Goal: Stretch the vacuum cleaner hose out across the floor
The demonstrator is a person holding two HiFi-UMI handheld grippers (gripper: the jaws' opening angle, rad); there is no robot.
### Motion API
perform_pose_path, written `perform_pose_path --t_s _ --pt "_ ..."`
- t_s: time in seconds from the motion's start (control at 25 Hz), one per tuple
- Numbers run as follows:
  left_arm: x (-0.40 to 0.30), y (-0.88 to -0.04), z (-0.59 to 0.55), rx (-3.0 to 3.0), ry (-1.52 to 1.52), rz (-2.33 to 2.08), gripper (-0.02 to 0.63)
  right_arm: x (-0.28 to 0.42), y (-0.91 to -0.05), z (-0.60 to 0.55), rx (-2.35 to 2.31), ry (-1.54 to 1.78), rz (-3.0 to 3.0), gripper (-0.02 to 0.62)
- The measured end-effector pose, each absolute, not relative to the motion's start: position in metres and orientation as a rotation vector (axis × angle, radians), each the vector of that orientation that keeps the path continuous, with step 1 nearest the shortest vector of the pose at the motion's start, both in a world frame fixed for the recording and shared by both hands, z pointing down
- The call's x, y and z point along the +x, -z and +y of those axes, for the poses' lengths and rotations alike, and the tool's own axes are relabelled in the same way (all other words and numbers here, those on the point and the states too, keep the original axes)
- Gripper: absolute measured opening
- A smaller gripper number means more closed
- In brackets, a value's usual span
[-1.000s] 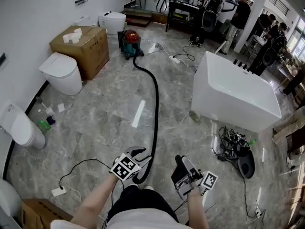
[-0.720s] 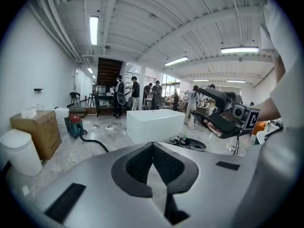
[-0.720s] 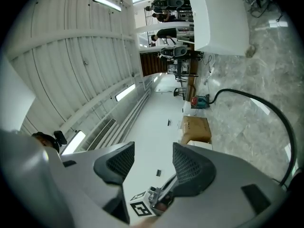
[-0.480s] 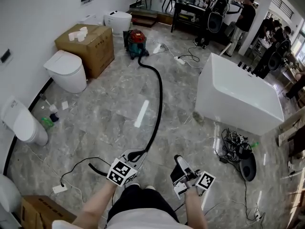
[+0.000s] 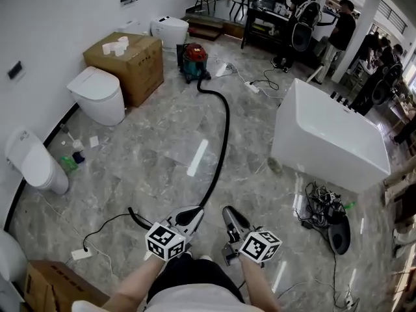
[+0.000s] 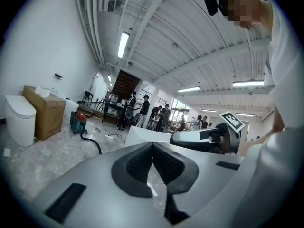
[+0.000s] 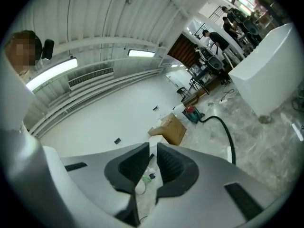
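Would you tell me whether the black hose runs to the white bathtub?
No, the black hose ends at the red vacuum cleaner beside the cardboard box.

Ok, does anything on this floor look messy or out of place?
Yes. A tangle of cables lies heaped beside the bathtub, a power strip trails its lead near the vacuum, and a green bottle sits loose by a toilet. The hose runs in one smooth curve, no kinks.

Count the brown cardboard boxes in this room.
2: one brown cardboard box beside a white toilet, a second box at the head view's bottom-left corner; more may be hidden.
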State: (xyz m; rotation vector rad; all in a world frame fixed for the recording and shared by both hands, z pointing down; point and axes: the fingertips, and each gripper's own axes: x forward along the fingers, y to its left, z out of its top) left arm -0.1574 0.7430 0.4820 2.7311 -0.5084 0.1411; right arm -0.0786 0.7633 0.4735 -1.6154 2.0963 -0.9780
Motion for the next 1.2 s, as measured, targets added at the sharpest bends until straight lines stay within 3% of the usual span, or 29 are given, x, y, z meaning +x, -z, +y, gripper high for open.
perform_pose_path --t_s 0.2,1.2 --pt "-0.159 -0.476 0.743 2.712 -0.115 -0.542 0.008 -0.087 -0.467 0.757 -1.718 0.875 2.192 0.015" --pt "-0.169 -0.481 0.747 2.724 -0.157 -0.577 0.008 -0.113 -0.455 0.753 -1.887 0.582 2.397 0.015"
